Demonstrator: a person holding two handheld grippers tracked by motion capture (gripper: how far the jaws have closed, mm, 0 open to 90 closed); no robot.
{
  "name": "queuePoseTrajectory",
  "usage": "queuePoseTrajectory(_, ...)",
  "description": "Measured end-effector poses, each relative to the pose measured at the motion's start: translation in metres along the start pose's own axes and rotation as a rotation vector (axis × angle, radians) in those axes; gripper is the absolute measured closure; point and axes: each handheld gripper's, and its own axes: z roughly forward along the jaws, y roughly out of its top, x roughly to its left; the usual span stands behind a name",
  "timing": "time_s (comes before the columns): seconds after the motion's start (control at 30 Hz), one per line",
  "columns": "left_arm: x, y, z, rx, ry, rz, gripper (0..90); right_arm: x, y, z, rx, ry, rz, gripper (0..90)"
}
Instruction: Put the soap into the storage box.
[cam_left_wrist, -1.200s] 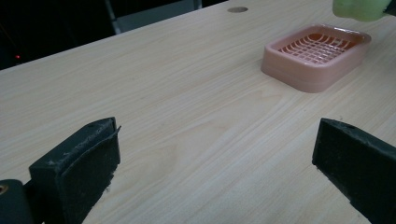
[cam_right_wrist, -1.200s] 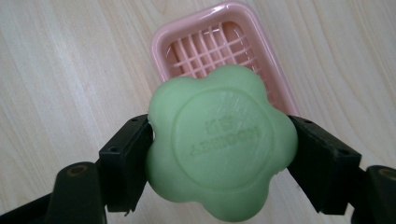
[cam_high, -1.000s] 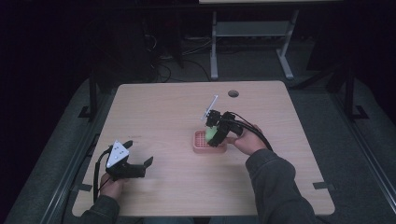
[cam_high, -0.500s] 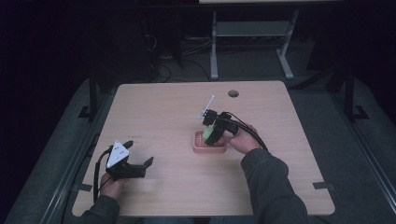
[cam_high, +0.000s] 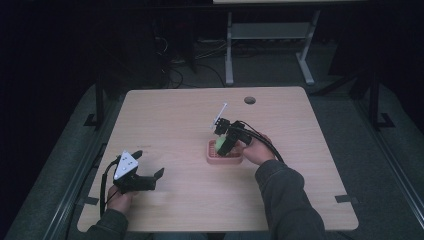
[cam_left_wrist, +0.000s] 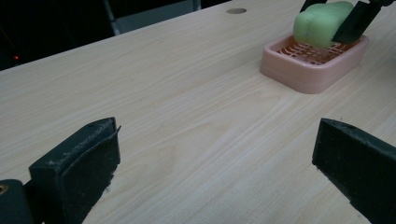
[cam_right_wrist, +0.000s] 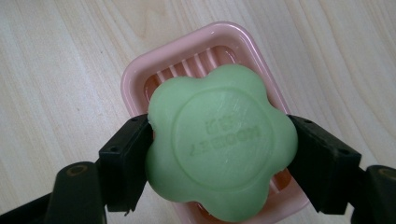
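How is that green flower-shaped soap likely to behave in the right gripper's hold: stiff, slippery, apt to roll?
The green soap looks stiff: it keeps its lobed shape between the right gripper jaws. Its smooth, glossy face suggests it may slip. Being flat, it should settle in the pink soap dish rather than roll.

A pale wooden table carries one pink soap dish.

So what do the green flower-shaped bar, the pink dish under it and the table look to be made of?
The green bar looks like moulded soap: matte, waxy, with embossed lettering. The pink dish seems glossy plastic, with smooth rounded rims and a slatted base. The table shows pale wood grain, likely a laminate, though that is unsure.
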Motion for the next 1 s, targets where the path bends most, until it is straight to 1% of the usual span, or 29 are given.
queuePoseTrajectory(0.1,0.0,0.0001,-0.0003,0.001,-0.001,0.001,0.2,-0.0001,0.0008,0.0014,0.001,0.003,0.003,26.0)
queuePoseTrajectory(0.2,0.0003,0.0001,-0.0003,0.001,-0.001,0.001,0.2,-0.001,0.0011,0.0024,0.004,-0.007,0.0,26.0)
queuePoseTrajectory(0.5,0.0,0.0002,-0.0001,-0.003,-0.001,-0.002,0.2,-0.0021,0.0003,0.0062,0.011,0.002,0.015,26.0)
queuePoseTrajectory(0.63,0.0,0.0002,-0.0001,-0.004,-0.003,-0.002,0.2,-0.0008,0.0013,0.0073,0.024,-0.005,0.008,25.9)
queuePoseTrajectory(0.87,-0.0002,0.0002,0.0,-0.004,-0.003,-0.004,0.2,-0.0004,0.0014,0.0078,0.026,-0.011,0.012,25.9)
queuePoseTrajectory(0.9,-0.0003,0.0001,0.0,-0.004,-0.003,-0.005,0.2,-0.0005,0.0015,0.0081,0.027,-0.018,0.013,25.9)
queuePoseTrajectory(1.0,0.0001,0.0001,-0.0001,-0.004,-0.002,-0.003,0.2,-0.0007,0.0014,0.0081,0.028,-0.015,0.021,25.9)
